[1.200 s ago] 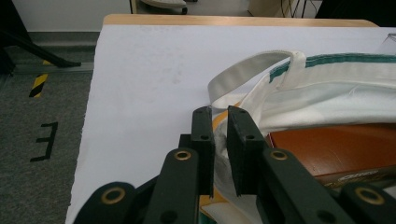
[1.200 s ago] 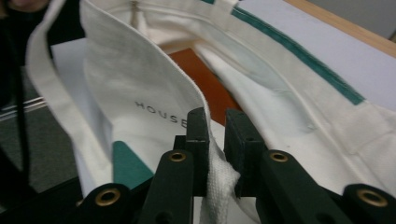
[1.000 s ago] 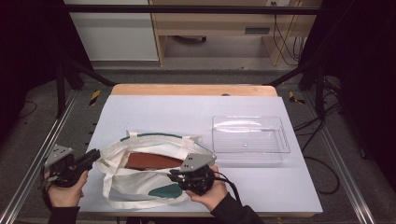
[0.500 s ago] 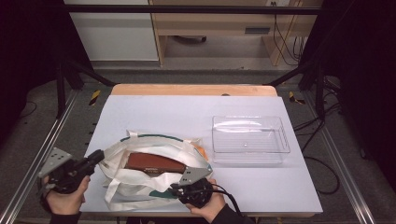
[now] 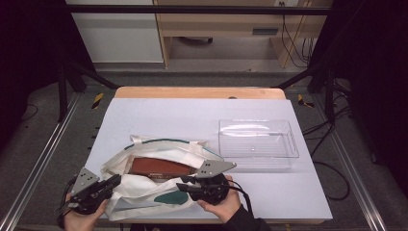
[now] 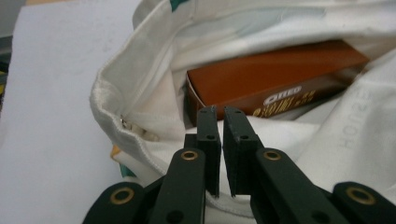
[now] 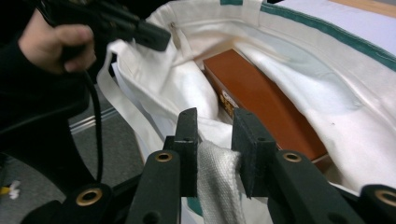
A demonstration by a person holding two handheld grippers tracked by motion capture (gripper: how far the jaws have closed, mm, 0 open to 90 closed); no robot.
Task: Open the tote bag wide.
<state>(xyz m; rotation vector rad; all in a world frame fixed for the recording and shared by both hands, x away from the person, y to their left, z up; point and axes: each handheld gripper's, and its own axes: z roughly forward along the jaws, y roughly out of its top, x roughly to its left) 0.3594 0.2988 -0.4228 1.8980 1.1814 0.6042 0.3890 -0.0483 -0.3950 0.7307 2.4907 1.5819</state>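
A white tote bag [image 5: 144, 195] with green trim lies open at the table's front left, and a brown box [image 5: 161, 167] lies inside it. My left gripper [image 5: 115, 181] is at the bag's left rim. In the left gripper view its jaws [image 6: 219, 112] have just been closing and are nearly together on white cloth, with the box [image 6: 275, 77] beyond. My right gripper [image 5: 182, 185] is at the bag's near edge. Its jaws [image 7: 215, 116] have just been opening, and the woven strap [image 7: 217, 182] still fills the gap and touches both pads.
A clear plastic tray [image 5: 257, 126] stands to the right of the bag. The white sheet [image 5: 192, 115] ends at a wooden edge [image 5: 197, 92] at the far side. Metal rails run along both sides of the table. In the right gripper view the left hand [image 7: 51, 42] is close.
My left gripper has moved right and down onto the bag's left rim. The right hand dipped toward the front edge and came back. The bag's cloth has shifted a little.
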